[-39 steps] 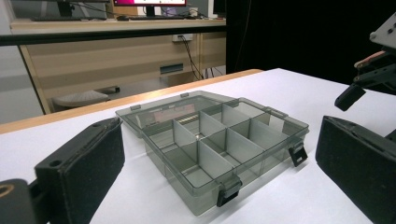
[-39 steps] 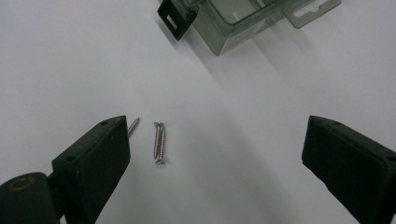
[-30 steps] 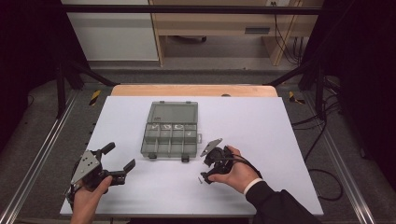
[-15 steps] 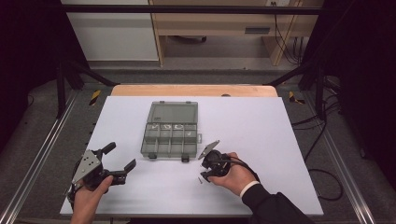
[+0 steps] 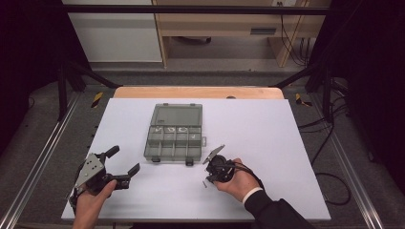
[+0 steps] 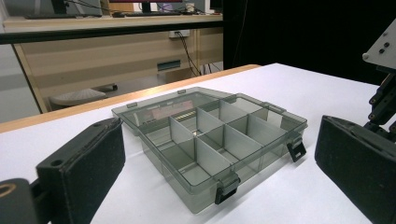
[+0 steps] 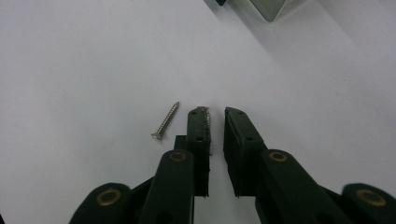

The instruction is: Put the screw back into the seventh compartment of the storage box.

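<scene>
A smoky clear compartment box point(image 5: 174, 132) lies open on the white table point(image 5: 267, 129), with small parts in its middle row. My left gripper point(image 5: 123, 161) rests at the front left, wide open and empty, and faces the box point(image 6: 210, 135). My right gripper point(image 5: 209, 177) tips down to the table in front of the box's right corner. Its jaws stand a narrow gap apart point(image 7: 217, 112). One small screw point(image 7: 208, 117) lies in that gap against the left pad. A second screw point(image 7: 166, 121) lies loose on the table just left of the jaws.
The box's front latches point(image 6: 226, 186) hang open toward me. A wooden strip point(image 5: 198, 92) runs along the table's far edge, with metal rails point(image 5: 43, 157) at the sides. The other gripper's grey plate point(image 6: 383, 46) shows at the right edge of the left gripper view.
The right hand has tipped its gripper down and slightly left, bringing the jaws onto the table at the screws. The left gripper has stayed put.
</scene>
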Tool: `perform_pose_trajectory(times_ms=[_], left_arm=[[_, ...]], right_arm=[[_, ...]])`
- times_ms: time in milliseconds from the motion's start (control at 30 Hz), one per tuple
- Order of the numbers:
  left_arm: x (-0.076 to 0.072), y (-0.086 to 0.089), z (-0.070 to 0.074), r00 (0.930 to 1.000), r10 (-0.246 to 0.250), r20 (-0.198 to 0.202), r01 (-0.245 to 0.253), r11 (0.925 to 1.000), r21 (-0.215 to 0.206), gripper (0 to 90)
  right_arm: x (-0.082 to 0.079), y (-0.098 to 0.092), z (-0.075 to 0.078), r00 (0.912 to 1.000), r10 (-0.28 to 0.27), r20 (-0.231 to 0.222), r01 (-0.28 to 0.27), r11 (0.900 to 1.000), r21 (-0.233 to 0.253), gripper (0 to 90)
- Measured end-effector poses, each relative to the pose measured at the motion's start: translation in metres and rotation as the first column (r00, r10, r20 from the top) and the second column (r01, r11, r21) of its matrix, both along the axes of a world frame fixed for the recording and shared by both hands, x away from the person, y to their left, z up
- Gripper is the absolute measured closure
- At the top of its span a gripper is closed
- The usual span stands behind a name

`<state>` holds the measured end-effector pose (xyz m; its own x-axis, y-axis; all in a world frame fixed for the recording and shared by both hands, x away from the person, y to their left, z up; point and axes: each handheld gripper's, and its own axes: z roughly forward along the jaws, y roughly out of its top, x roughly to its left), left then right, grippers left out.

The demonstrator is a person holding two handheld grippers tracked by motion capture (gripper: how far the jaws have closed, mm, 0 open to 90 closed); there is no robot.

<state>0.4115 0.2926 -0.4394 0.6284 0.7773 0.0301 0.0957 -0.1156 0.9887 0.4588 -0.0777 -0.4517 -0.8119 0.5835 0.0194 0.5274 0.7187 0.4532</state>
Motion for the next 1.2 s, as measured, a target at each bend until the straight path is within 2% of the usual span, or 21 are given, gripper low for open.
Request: perform_pose_trajectory(times_ms=[200, 400, 600, 700, 833, 967, 1033, 1200], left_arm=[[0.0, 0.0, 0.0, 1.0, -0.002, -0.001, 0.002, 1.0, 0.004, 1.5], [0.0, 0.0, 0.0, 1.0, 0.0, 0.0, 0.0, 1.0, 0.005, 1.6], [0.0, 0.0, 0.0, 1.0, -0.001, -0.003, 0.001, 1.0, 0.008, 1.6], [0.0, 0.0, 0.0, 1.0, 0.001, -0.005, -0.001, 1.0, 0.009, 1.6], [0.001, 0.0, -0.001, 1.0, 0.0, -0.009, 0.0, 1.0, 0.01, 1.6], [0.001, 0.0, -0.001, 0.9999, -0.002, -0.013, 0.002, 0.9999, 0.015, 1.6], [0.0, -0.001, -0.002, 0.9998, 0.0, -0.017, 0.001, 0.9999, 0.011, 1.6], [0.0, 0.0, -0.002, 0.9998, 0.005, -0.021, -0.005, 0.9999, 0.013, 1.6]], right_arm=[[0.003, -0.001, -0.002, 1.0, -0.006, -0.005, 0.006, 1.0, -0.002, 86.9], [0.003, -0.001, -0.003, 0.9999, -0.012, -0.002, 0.012, 1.0, -0.004, 87.6], [0.003, -0.002, 0.003, 0.9997, -0.024, 0.008, 0.023, 0.999, 0.033, 87.6], [0.005, -0.005, 0.007, 0.9993, -0.021, 0.031, 0.019, 0.998, 0.052, 87.7], [0.007, -0.007, 0.013, 0.9984, -0.024, 0.051, 0.02, 0.996, 0.086, 87.6], [0.008, -0.008, 0.017, 0.9975, -0.031, 0.063, 0.024, 0.995, 0.1, 87.7], [0.01, -0.009, 0.02, 0.9968, -0.042, 0.068, 0.034, 0.992, 0.125, 87.7], [0.011, -0.009, 0.022, 0.9956, -0.045, 0.082, 0.033, 0.989, 0.147, 87.7]])
